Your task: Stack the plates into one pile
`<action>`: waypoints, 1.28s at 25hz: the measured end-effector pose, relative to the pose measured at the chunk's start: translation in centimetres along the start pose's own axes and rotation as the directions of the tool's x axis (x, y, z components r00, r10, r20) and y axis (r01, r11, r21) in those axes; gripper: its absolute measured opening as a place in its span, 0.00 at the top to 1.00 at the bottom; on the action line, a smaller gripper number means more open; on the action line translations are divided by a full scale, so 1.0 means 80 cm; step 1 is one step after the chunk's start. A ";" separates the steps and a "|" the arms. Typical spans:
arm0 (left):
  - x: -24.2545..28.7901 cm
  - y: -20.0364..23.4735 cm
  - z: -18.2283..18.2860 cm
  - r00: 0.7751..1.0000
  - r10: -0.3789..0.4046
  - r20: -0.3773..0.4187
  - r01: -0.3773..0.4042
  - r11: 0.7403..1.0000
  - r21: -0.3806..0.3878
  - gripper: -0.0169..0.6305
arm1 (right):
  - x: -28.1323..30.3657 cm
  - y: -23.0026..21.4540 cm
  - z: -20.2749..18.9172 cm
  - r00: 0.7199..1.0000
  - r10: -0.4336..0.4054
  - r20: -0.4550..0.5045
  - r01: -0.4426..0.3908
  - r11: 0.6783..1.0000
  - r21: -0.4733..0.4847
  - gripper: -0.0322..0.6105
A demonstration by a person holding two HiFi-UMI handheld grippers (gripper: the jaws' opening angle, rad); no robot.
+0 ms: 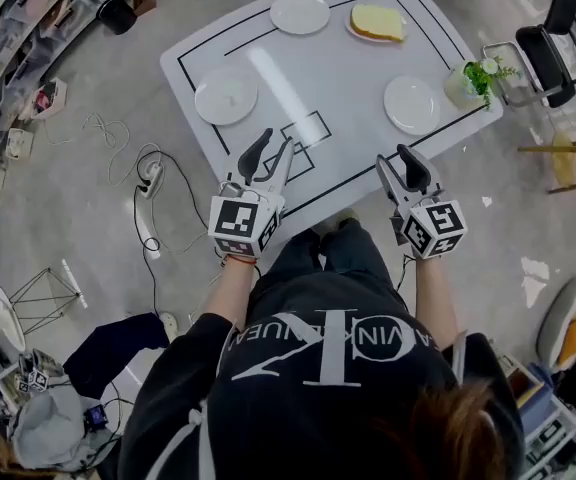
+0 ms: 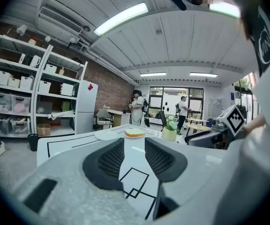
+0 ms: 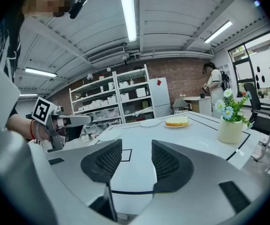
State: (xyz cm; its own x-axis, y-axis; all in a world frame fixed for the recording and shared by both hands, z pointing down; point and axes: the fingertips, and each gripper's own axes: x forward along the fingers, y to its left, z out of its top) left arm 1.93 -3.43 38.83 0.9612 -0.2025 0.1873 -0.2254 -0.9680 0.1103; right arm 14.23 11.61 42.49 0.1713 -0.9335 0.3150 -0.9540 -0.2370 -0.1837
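- Our left gripper [image 1: 274, 150] and right gripper [image 1: 396, 162] hover over the near edge of the table [image 1: 348, 138]; both have their jaws spread with nothing between them
- Four white plates lie flat and well apart on the table: the left plate [image 1: 226, 95] and right plate [image 1: 411, 104] nearer us, the far plate [image 1: 299, 13] and the bread plate [image 1: 368, 39] at the far side
- The bread plate carries a slice of bread [image 1: 377, 20], so we judge it belongs on top of the pile
- We take the plates to be stiff, smooth and fairly light; if they are ceramic they would chip or crack when dropped or knocked together
- They sit low, so the thin rim is the only place to take hold, and we would pinch it at the edge facing us
- A glossy rim may slip from the pads, so a firm squeeze and a level carry seem wise
- The flower pot [image 1: 465, 83] stands near the right plate and could be bumped
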 end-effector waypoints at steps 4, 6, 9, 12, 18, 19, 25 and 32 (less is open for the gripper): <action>0.038 -0.015 0.003 0.999 -0.045 -0.012 0.045 0.999 0.003 0.76 | 0.003 -0.034 0.005 0.999 -0.039 0.003 0.039 0.999 0.019 0.65; 0.059 -0.026 0.003 0.998 -0.062 -0.022 0.062 0.998 0.001 0.76 | 0.004 -0.056 0.004 0.999 -0.051 -0.006 0.051 0.998 0.027 0.65; 0.094 -0.042 0.001 0.996 -0.081 -0.040 0.081 0.997 -0.020 0.76 | 0.007 -0.089 0.003 0.998 -0.059 -0.025 0.060 0.997 0.042 0.65; 0.128 -0.058 0.000 0.993 -0.102 -0.056 0.099 0.994 -0.045 0.76 | 0.010 -0.124 0.004 0.997 -0.060 -0.042 0.062 0.997 0.049 0.65; 0.191 -0.090 -0.014 0.983 -0.140 -0.123 0.132 0.989 -0.065 0.76 | 0.017 -0.192 -0.005 0.992 -0.095 -0.087 0.102 0.992 0.081 0.65; 0.200 -0.096 -0.019 0.979 -0.147 -0.139 0.137 0.988 -0.077 0.76 | 0.017 -0.202 -0.008 0.990 -0.103 -0.100 0.112 0.990 0.087 0.65; 0.254 -0.122 -0.049 0.957 -0.163 -0.240 0.124 0.978 -0.170 0.74 | 0.024 -0.255 -0.031 0.963 -0.174 -0.204 0.198 0.975 0.103 0.65; 0.298 -0.145 -0.097 0.904 -0.185 -0.386 0.075 0.956 -0.283 0.69 | 0.041 -0.299 -0.055 0.919 -0.208 -0.335 0.258 0.959 0.113 0.67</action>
State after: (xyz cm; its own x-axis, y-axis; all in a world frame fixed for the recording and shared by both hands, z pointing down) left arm 26.26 4.14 49.57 0.8489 0.0535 0.5258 -0.1883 -0.8990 0.3954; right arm 36.57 15.37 52.00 0.2734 -0.7186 0.6394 -0.8431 -0.4991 -0.2004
